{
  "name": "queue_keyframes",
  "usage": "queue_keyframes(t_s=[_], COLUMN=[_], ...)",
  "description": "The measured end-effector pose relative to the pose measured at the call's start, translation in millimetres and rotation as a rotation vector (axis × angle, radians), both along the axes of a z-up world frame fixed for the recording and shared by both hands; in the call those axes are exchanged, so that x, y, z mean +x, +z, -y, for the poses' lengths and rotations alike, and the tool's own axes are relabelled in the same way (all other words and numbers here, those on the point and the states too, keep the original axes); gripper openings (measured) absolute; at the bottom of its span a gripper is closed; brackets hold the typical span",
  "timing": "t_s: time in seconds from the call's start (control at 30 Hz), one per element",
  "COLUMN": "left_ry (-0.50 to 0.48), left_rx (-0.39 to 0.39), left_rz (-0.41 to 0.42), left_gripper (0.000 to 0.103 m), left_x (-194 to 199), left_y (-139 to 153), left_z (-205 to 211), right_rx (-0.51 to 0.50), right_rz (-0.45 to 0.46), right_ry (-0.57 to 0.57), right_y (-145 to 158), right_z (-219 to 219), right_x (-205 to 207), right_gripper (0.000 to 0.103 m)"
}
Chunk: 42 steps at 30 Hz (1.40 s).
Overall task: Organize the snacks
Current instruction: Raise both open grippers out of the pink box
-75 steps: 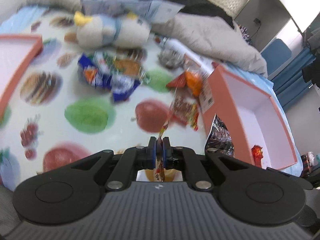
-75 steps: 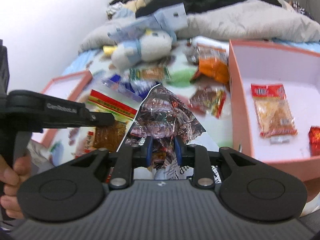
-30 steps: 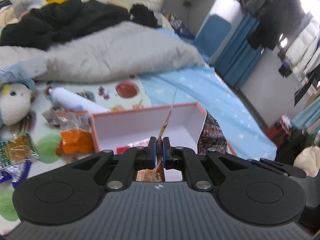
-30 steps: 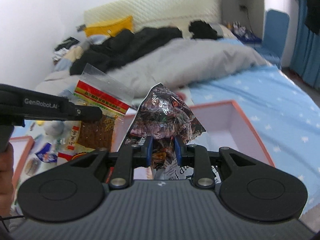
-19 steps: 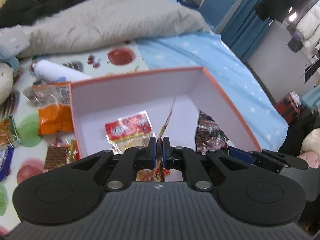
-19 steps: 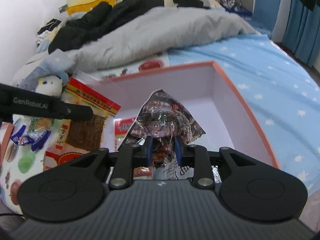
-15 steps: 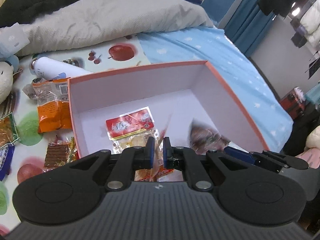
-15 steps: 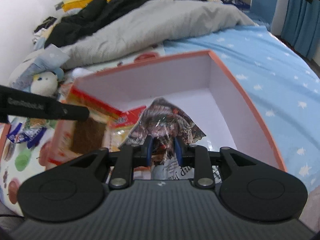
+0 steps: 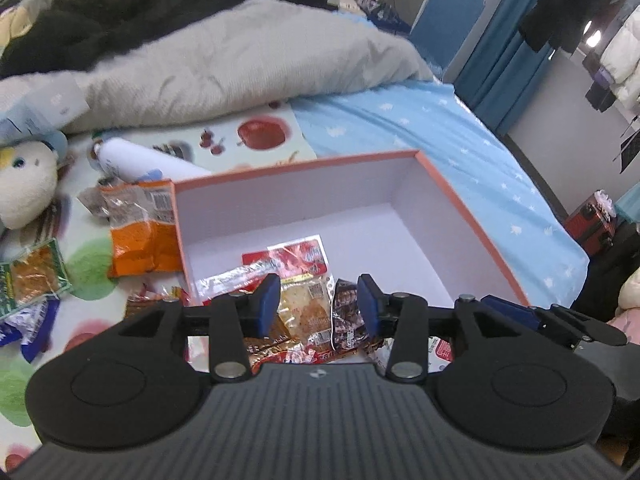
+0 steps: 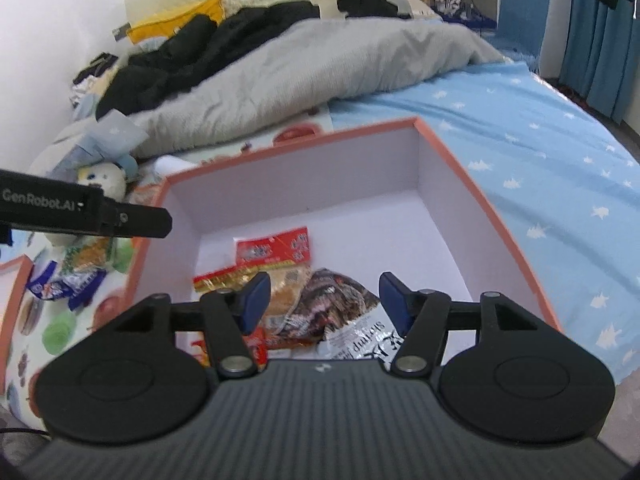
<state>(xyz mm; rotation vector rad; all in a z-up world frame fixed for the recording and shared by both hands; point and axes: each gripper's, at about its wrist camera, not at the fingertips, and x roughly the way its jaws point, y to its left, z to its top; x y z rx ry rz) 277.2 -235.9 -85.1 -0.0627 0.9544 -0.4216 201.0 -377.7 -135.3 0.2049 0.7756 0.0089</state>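
Both sets of jaws are opening over the box (image 10: 496, 236), lower centre of frame. The left gripper (image 9: 318, 306) and right gripper (image 10: 322, 304) grip nothing; the snack packets (image 10: 288, 280) lie on the box floor beneath them. Best lift straight up (clear of the crinkly wrappers), then fetch the orange packet (image 9: 140, 236) at left.

Both wrist fisheyes look steeply down, close over the near edge of the orange box (image 9: 472, 216) (image 10: 476, 184). Shared: box interior, gray duvet (image 9: 248, 52) (image 10: 320, 60) beyond.
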Motion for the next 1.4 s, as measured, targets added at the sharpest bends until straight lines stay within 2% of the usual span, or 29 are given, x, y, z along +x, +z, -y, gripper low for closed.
queue_keyframes(t_s=[0.1, 0.17, 0.33, 0.47, 0.73, 1.0, 1.23, 1.4], left_ry=[-0.003, -0.002, -0.004, 0.009, 0.049, 0.120, 0.208, 0.264], left_rx=[-0.012, -0.016, -0.023, -0.040, -0.053, -0.050, -0.039, -0.024], left_rz=[0.035, 0.070, 0.154, 0.207, 0.286, 0.336, 0.351, 0.346], left_gripper=[0.049, 0.054, 0.055, 0.064, 0.065, 0.067, 0.078, 0.086], left_x=[-12.5, -22.8, -49.5, -71.5, -117.4, -161.3, -190.6, -205.2], left_y=[17.5, 30.5, 61.3, 83.4, 113.4, 126.8, 122.6, 109.6], left_z=[-7.6, -13.5, -29.9, -45.9, -85.6, -140.7, -184.9, -211.0], right_rx=[0.004, 0.004, 0.002, -0.001, -0.013, -0.005, 0.020, 0.029], right_rz=[0.045, 0.075, 0.142, 0.188, 0.266, 0.317, 0.313, 0.285], right_ry=[0.005, 0.008, 0.014, 0.024, 0.069, 0.138, 0.196, 0.250], right_y=[17.8, 29.2, 54.9, 71.3, 93.5, 103.7, 97.1, 81.7], right_z=[-5.8, -10.5, -23.2, -35.0, -64.6, -103.0, -138.8, -161.9], right_x=[-10.2, -16.8, -34.0, -48.1, -72.6, -89.3, -95.9, -103.4], right_gripper=[0.062, 0.062, 0.062, 0.062, 0.062, 0.062, 0.062, 0.062])
